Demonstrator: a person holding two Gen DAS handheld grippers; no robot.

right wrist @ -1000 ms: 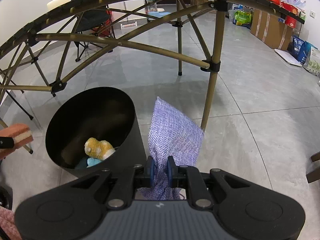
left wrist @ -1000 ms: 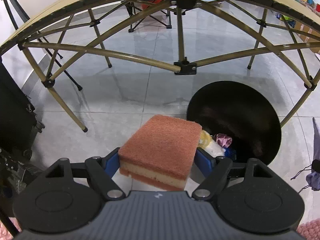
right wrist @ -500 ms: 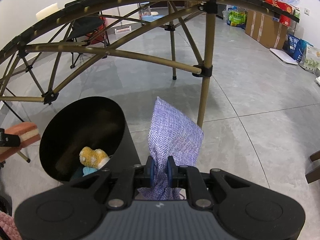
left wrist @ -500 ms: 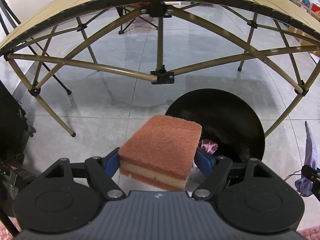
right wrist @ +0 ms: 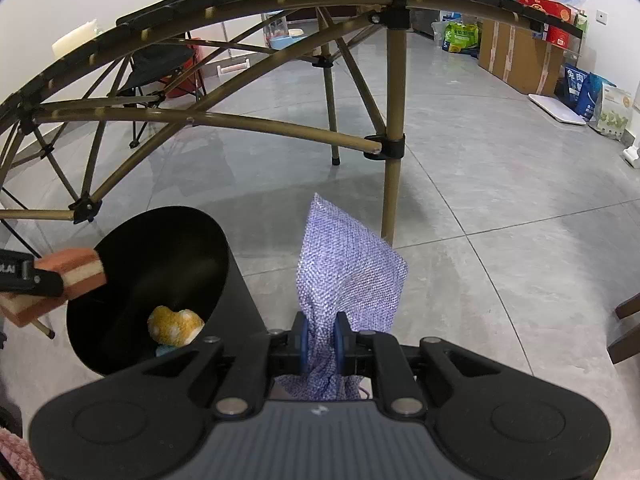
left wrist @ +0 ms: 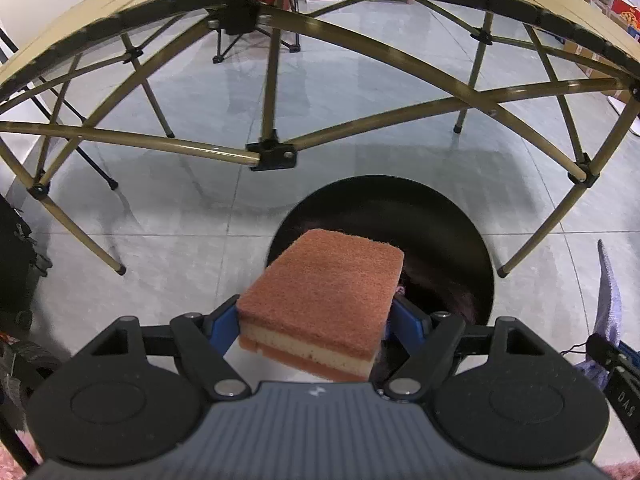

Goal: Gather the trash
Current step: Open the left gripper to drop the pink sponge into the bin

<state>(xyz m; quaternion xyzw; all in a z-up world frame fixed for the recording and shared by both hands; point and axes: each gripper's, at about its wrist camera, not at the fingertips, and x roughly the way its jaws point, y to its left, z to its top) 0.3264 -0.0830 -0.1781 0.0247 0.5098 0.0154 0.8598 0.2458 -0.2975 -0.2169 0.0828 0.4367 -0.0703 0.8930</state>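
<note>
Left gripper [left wrist: 316,320] clamps sponge [left wrist: 324,300] over bin [left wrist: 384,200] mouth; right gripper [right wrist: 320,336], pinching cloth [right wrist: 344,264], beside rim.

Left gripper [left wrist: 316,320]: tilted steeply downward, jaws wide, clamped on the sponge [left wrist: 320,300] above the near rim of the bin [left wrist: 472,240]. Right gripper [right wrist: 320,336]: tilted downward just right of the bin, jaws pinched on the cloth [right wrist: 344,268].
</note>
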